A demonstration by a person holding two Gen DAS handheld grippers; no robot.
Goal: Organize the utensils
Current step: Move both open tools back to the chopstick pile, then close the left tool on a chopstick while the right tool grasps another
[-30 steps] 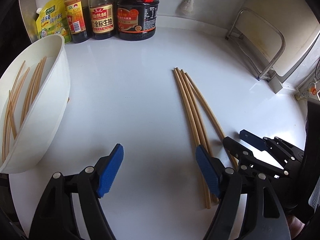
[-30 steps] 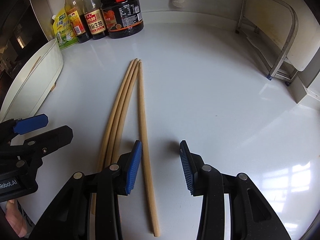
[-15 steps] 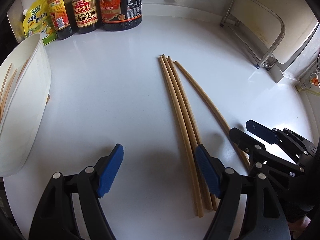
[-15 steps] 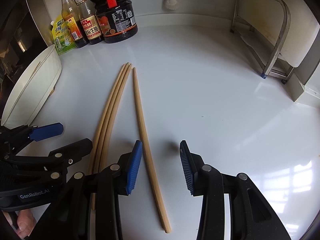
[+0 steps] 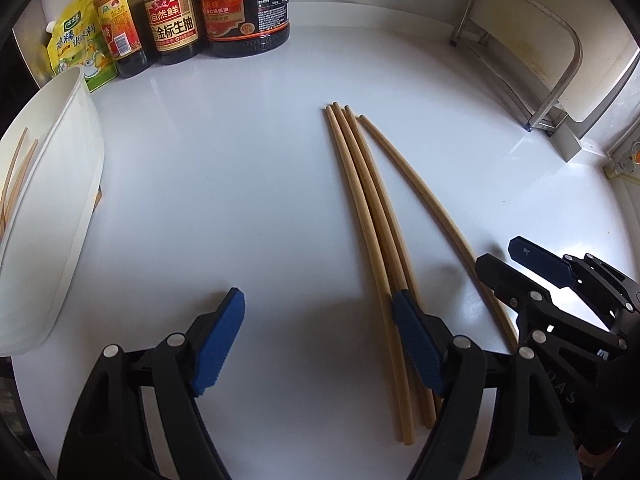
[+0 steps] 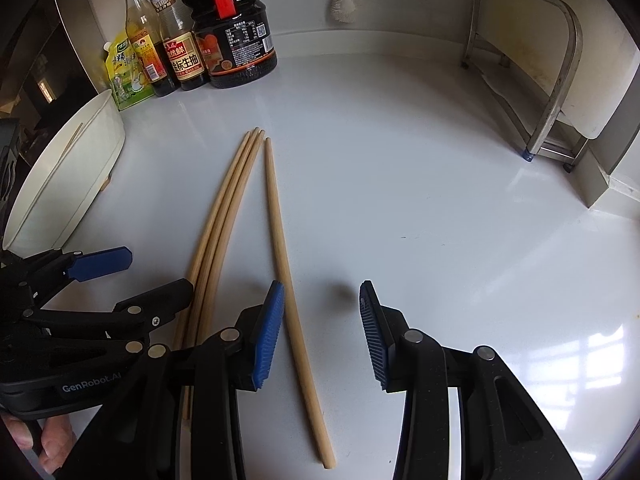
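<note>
Three long wooden chopsticks (image 5: 366,208) lie bundled on the white counter, with a fourth single chopstick (image 5: 416,192) just right of them. My left gripper (image 5: 318,336) is open and empty; its right finger sits over the bundle's near part. My right gripper (image 6: 322,330) is open and empty, with the single chopstick (image 6: 280,248) lying between its fingers near the left one. The bundle (image 6: 224,220) is to its left. A white tray (image 5: 52,208) at the left holds several more chopsticks. The right gripper also shows in the left wrist view (image 5: 520,264).
Sauce bottles (image 5: 172,20) and a yellow-green pouch (image 5: 76,52) stand at the back left. A metal rack (image 6: 532,80) stands at the back right. A white brush (image 6: 342,0) hangs on the back wall. The counter (image 6: 420,184) spreads to the right.
Both grippers have drawn back toward me along the chopsticks. The single chopstick has separated from the bundle and now lies inside the right gripper's opening. The tray has slid toward the left edge.
</note>
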